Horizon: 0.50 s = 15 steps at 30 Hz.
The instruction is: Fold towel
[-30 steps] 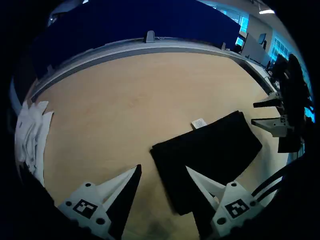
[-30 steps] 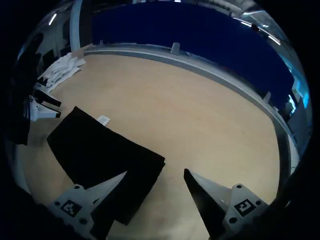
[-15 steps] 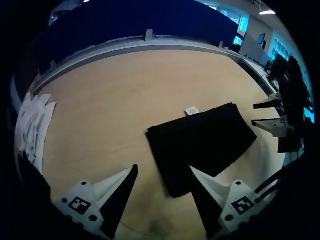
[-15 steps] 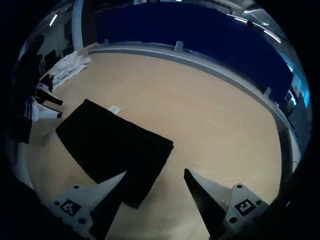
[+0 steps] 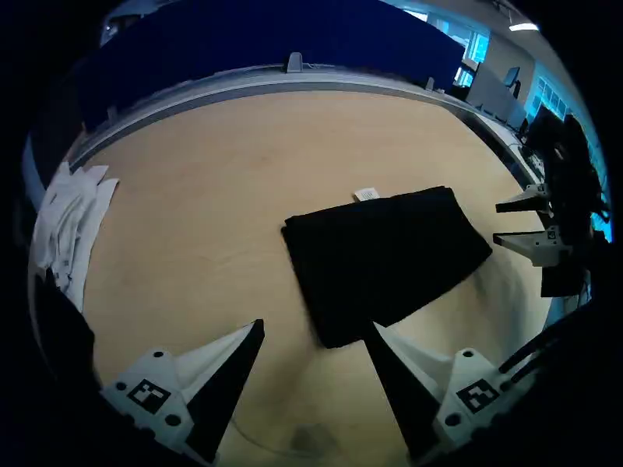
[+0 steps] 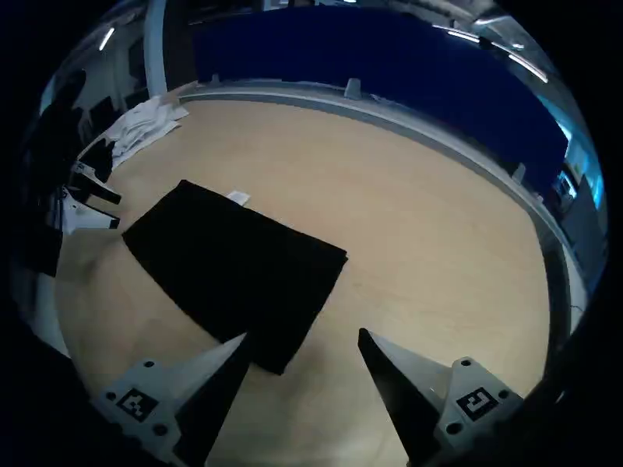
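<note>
A black folded towel point(image 5: 383, 261) lies flat on the light wooden table point(image 5: 234, 179), with a small white tag point(image 5: 366, 194) at its far edge. My left gripper point(image 5: 311, 354) hangs open above the table just short of the towel's near corner, holding nothing. In the right gripper view the same towel point(image 6: 237, 265) lies ahead and to the left, its tag point(image 6: 237, 198) on the far side. My right gripper point(image 6: 304, 362) is open and empty, back from the towel's near corner. The right gripper point(image 5: 518, 222) also shows at the right edge of the left gripper view, and the left gripper point(image 6: 97, 208) at the left edge of the right gripper view.
A heap of white cloths point(image 5: 66, 222) lies at the table's left end, also seen as white cloths point(image 6: 144, 124) far left in the right gripper view. A grey rail point(image 5: 296, 78) and a dark blue partition point(image 6: 374, 54) bound the table's far side.
Both grippers have drawn back and up from the towel, which now lies farther ahead of the fingertips in both views. The towel itself has stayed flat on the table.
</note>
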Each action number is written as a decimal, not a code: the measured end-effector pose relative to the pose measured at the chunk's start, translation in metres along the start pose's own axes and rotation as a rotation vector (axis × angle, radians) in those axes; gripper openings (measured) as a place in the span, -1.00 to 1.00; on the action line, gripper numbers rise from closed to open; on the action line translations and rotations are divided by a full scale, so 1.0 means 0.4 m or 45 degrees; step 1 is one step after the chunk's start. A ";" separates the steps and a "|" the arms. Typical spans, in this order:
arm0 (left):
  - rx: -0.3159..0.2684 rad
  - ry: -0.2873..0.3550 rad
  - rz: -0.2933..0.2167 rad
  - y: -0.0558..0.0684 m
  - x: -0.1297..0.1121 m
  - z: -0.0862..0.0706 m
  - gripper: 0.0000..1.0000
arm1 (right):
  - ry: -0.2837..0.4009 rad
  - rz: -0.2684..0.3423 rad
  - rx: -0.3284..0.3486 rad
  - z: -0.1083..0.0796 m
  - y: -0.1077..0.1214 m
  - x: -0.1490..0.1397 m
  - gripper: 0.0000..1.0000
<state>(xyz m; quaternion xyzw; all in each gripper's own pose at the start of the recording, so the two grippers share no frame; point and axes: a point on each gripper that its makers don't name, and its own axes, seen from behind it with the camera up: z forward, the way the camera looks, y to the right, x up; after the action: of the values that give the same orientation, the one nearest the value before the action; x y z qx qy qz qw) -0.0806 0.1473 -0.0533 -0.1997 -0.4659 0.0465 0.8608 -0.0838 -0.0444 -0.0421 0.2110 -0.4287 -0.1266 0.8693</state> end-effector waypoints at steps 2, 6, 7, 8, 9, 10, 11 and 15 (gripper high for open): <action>0.004 0.001 -0.006 -0.001 -0.002 -0.004 0.87 | -0.006 -0.013 0.009 0.000 -0.004 -0.005 1.00; 0.018 0.003 -0.017 -0.002 -0.013 -0.018 0.87 | -0.020 -0.054 0.042 0.000 -0.018 -0.020 1.00; 0.021 0.003 -0.020 -0.002 -0.018 -0.022 0.87 | -0.025 -0.066 0.053 0.000 -0.022 -0.025 0.99; 0.023 0.002 -0.023 -0.002 -0.022 -0.025 0.87 | -0.029 -0.078 0.063 0.000 -0.026 -0.029 0.98; 0.028 0.001 -0.030 -0.003 -0.028 -0.030 0.87 | -0.035 -0.093 0.073 0.001 -0.030 -0.034 0.99; 0.031 0.000 -0.036 -0.004 -0.033 -0.034 0.87 | -0.040 -0.108 0.082 0.001 -0.033 -0.039 0.99; 0.035 -0.002 -0.042 -0.005 -0.038 -0.038 0.87 | -0.044 -0.122 0.091 0.001 -0.036 -0.043 0.99; 0.046 -0.010 -0.074 -0.009 -0.061 -0.059 0.87 | -0.064 -0.181 0.121 0.002 -0.047 -0.057 0.96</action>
<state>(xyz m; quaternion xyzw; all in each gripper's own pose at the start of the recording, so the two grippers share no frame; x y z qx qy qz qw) -0.0753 0.1303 -0.0823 -0.1704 -0.4738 0.0305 0.8634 -0.0989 -0.0520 -0.0663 0.2788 -0.4397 -0.1727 0.8361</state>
